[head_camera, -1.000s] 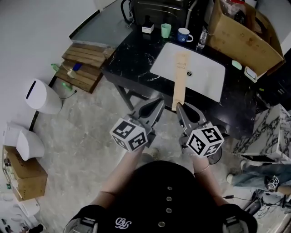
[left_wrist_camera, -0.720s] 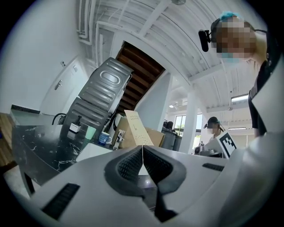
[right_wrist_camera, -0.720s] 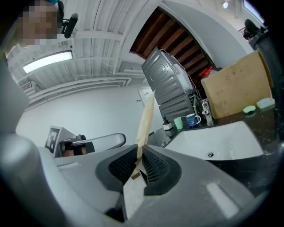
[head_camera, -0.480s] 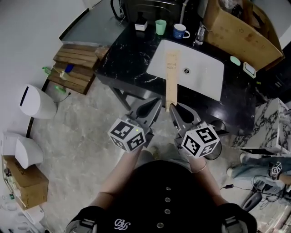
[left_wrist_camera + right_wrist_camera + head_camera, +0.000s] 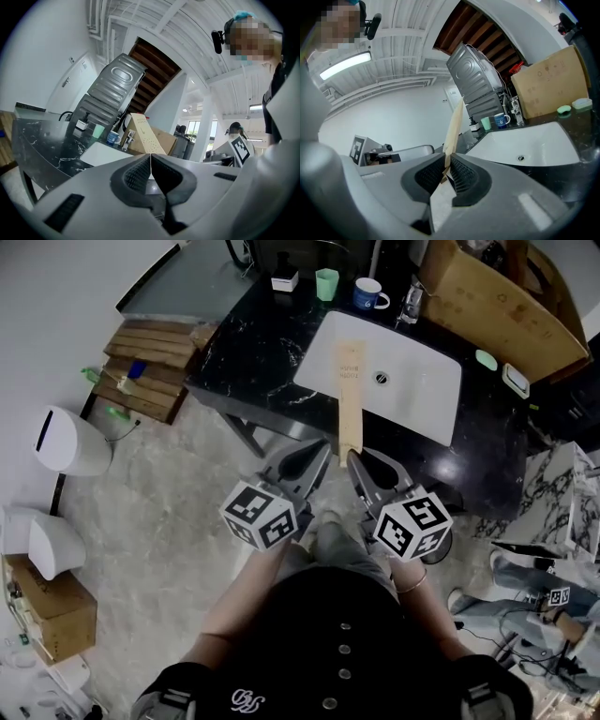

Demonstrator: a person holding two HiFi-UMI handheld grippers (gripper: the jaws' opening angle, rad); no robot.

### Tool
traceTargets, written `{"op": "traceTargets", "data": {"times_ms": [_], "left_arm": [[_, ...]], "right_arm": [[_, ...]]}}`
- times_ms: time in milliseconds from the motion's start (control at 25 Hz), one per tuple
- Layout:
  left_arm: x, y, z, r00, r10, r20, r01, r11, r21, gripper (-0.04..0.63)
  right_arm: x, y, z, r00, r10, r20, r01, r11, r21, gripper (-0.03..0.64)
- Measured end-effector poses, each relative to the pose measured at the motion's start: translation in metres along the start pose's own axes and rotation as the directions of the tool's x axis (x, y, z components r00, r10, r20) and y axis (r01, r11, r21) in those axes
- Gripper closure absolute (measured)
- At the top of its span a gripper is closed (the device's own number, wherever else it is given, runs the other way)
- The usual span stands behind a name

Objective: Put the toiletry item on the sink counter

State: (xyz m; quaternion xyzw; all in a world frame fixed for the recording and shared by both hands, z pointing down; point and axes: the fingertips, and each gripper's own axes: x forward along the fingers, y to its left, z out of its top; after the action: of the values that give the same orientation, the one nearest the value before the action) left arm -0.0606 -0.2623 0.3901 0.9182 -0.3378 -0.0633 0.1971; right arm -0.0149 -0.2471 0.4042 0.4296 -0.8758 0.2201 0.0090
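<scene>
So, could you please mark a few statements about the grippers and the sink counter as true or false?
1. The right gripper is shut on one end of the long tan box. True.
2. The left gripper grips the box too. False: its jaws are together with nothing between them.
3. A green cup and a blue mug stand on the black counter behind the white basin. True.
4. The tan box lies flat on the counter. False: it is held up by its near end, not set down.
5. A cardboard box stands at the counter's right end. True.
</scene>
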Motion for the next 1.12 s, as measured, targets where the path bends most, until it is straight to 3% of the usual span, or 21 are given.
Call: {"op": "traceTargets", "data": {"times_ms": [400,1120], "left_arm": [[0.027,0.016,-0.008,1.0,0.019,-0.023,-0.02,0.998,-0.059,0.583],[0.031,0.05,-0.054,0.991,0.08,-0.103,-0.097,0.979,-0.177,0.583]], "right_arm": [[0.016,-0.025,0.003,0.998,-0.002,-0.058,0.004,0.999,0.036,0.586],[0.039,-0.051,-0.047,0.98,-0.058,-0.188,0.084,0.988,0.132,0.584]]}}
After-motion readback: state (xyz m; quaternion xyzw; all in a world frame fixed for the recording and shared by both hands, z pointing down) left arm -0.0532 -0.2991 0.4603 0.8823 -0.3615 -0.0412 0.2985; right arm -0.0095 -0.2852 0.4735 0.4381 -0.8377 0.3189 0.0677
